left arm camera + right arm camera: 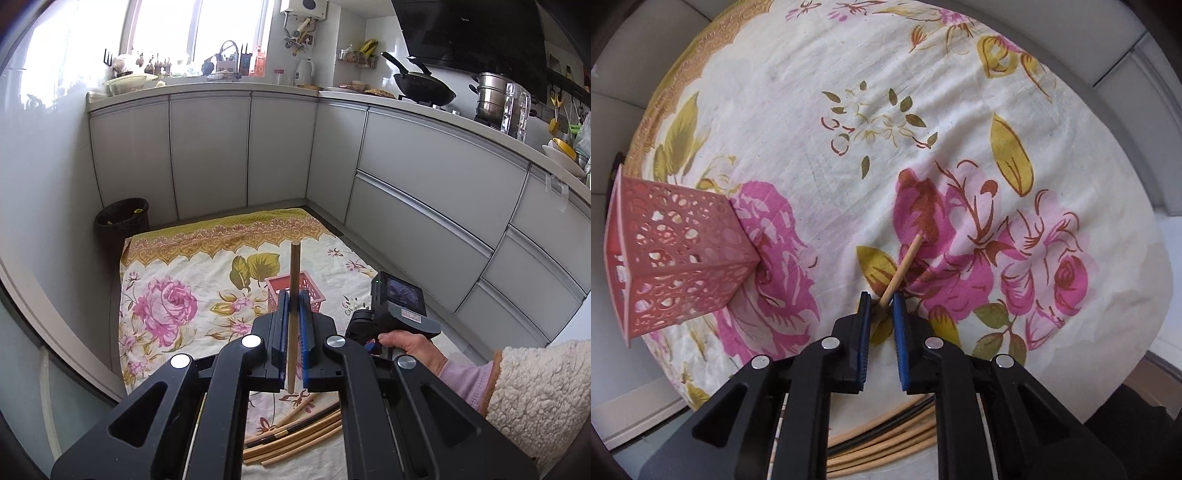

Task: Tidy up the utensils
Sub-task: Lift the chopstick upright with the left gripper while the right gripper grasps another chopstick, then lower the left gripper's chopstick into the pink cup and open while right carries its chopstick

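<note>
My left gripper (294, 295) is shut on a wooden chopstick (294, 266) that stands upright between the blue pads, held above the floral cloth (177, 266). The pink lattice basket (312, 286) sits on the cloth just behind it. My right gripper (880, 297) is shut on another wooden chopstick (905, 264), which slants up and right above the cloth (849, 155). The pink basket (676, 254) lies to its left. Several more chopsticks (295, 432) lie on the cloth under the grippers; they also show in the right wrist view (882, 443).
The cloth lies on a kitchen floor. Grey cabinets (424, 184) run along the back and right. A black waste bin (123, 219) stands at the cloth's far left corner. The right hand-held gripper body (397, 306) is to the right of my left gripper.
</note>
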`<move>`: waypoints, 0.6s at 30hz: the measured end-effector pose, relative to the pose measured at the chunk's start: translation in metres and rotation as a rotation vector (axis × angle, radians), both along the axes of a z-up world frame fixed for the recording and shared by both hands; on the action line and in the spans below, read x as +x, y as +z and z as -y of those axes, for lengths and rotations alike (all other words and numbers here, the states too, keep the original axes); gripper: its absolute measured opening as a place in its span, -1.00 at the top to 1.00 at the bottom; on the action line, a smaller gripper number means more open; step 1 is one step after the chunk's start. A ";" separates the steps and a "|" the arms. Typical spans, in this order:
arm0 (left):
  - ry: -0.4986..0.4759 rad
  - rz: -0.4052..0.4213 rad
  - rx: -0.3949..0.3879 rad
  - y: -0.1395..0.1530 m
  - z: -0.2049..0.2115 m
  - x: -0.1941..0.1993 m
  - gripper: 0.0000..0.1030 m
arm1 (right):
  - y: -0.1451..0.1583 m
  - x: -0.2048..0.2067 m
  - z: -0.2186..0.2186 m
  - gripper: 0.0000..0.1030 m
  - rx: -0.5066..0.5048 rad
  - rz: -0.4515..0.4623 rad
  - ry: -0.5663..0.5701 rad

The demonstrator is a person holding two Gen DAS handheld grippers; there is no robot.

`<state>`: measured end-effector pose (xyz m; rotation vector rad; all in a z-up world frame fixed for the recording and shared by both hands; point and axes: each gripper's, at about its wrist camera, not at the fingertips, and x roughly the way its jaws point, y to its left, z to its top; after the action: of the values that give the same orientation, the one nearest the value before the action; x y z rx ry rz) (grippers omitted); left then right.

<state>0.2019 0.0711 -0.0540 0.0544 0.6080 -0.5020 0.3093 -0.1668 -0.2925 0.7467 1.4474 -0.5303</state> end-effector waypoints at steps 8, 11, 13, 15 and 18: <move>0.042 0.033 -0.024 0.014 0.003 -0.012 0.91 | 0.052 -0.052 0.038 0.83 0.093 0.260 -0.004; 0.043 0.048 -0.029 0.021 0.012 -0.020 0.91 | 0.085 -0.071 0.046 0.85 0.078 0.355 0.034; 0.046 0.059 -0.037 0.026 0.018 -0.026 0.91 | 0.111 -0.082 0.042 0.86 0.040 0.425 0.085; 0.045 0.061 -0.046 0.031 0.024 -0.029 0.91 | 0.140 -0.089 0.035 0.88 -0.021 0.504 0.163; 0.049 0.066 -0.051 0.040 0.033 -0.032 0.91 | 0.181 -0.098 0.025 0.88 -0.130 0.600 0.291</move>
<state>0.1699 0.0380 -0.0141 0.0075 0.5305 -0.4668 0.2113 -0.1918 -0.1116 0.5173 0.9258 -0.1490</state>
